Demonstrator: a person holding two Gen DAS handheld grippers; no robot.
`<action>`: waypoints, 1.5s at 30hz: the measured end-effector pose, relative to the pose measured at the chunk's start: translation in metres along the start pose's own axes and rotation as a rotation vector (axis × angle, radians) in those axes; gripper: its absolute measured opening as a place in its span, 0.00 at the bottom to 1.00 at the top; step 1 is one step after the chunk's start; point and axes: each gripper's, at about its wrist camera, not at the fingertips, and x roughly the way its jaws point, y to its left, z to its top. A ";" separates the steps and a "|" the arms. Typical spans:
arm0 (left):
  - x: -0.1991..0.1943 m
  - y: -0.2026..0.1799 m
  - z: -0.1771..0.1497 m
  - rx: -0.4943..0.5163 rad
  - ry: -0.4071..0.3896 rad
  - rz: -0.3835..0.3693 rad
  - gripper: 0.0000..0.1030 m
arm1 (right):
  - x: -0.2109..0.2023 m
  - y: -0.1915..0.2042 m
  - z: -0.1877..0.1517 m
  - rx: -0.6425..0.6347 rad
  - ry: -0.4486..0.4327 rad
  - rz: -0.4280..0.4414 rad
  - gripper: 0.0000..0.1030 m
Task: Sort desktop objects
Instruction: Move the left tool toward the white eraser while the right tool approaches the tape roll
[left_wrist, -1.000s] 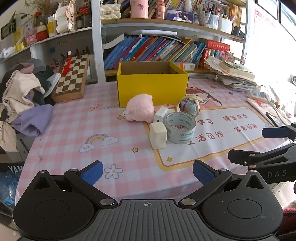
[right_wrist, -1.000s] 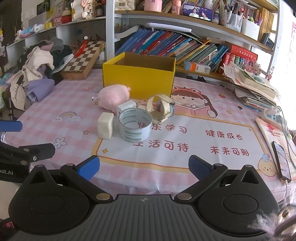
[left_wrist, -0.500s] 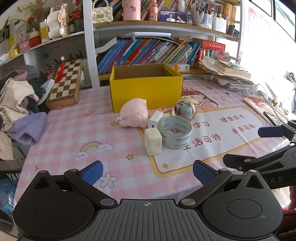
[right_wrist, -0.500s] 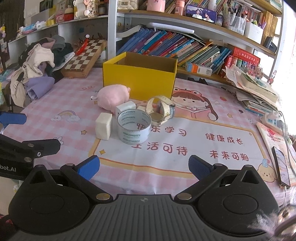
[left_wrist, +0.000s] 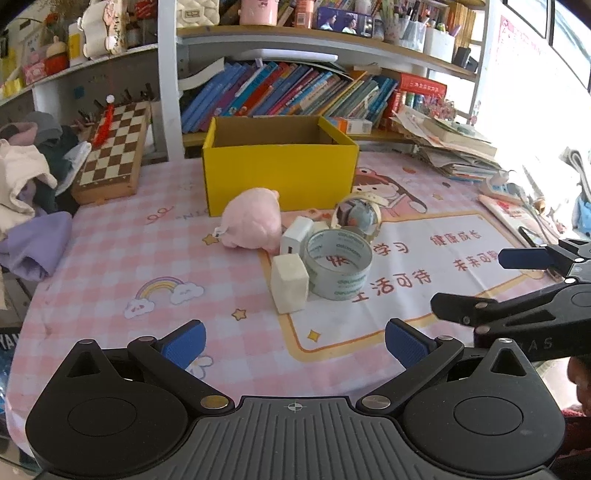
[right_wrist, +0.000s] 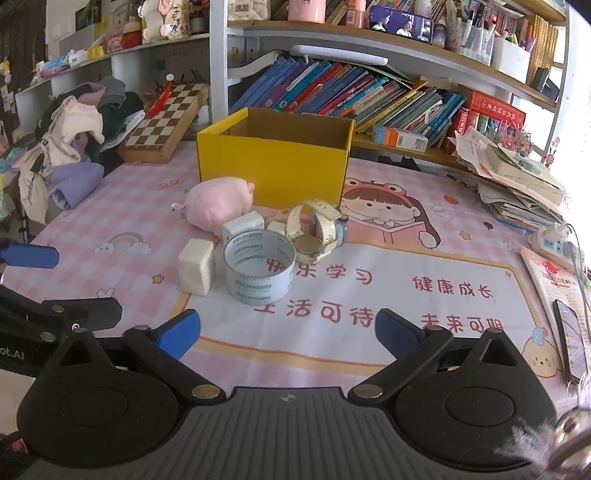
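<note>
Pink check tablecloth (left_wrist: 110, 266) carries yellow box (left_wrist: 280, 173) at rear w/ open top, pink plush (left_wrist: 253, 218) touching its front, tape roll (left_wrist: 338, 264) nearer beside cream block (left_wrist: 290, 282) & small watch (right_wrist: 319, 230); L gripper (left_wrist: 295, 341) & R gripper (right_wrist: 288, 330) both spread wide, nothing held.

You've got a yellow box (left_wrist: 280, 173), pink plush (left_wrist: 253, 218), white eraser block (left_wrist: 290, 282), clear tape roll (left_wrist: 338, 264) with green print, pink-white checked tablecloth (left_wrist: 147, 254), brown-white chessboard (left_wrist: 114, 147), blue gripper pads (left_wrist: 184, 341).
</note>
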 end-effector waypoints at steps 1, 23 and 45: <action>0.001 0.000 0.001 -0.001 -0.001 0.008 1.00 | 0.001 -0.002 0.001 0.004 -0.001 0.004 0.91; 0.034 -0.001 0.024 -0.029 0.020 0.074 1.00 | 0.049 -0.030 0.041 -0.019 0.031 0.066 0.76; 0.080 -0.016 0.043 -0.036 0.075 0.133 1.00 | 0.109 -0.063 0.065 -0.052 0.137 0.151 0.62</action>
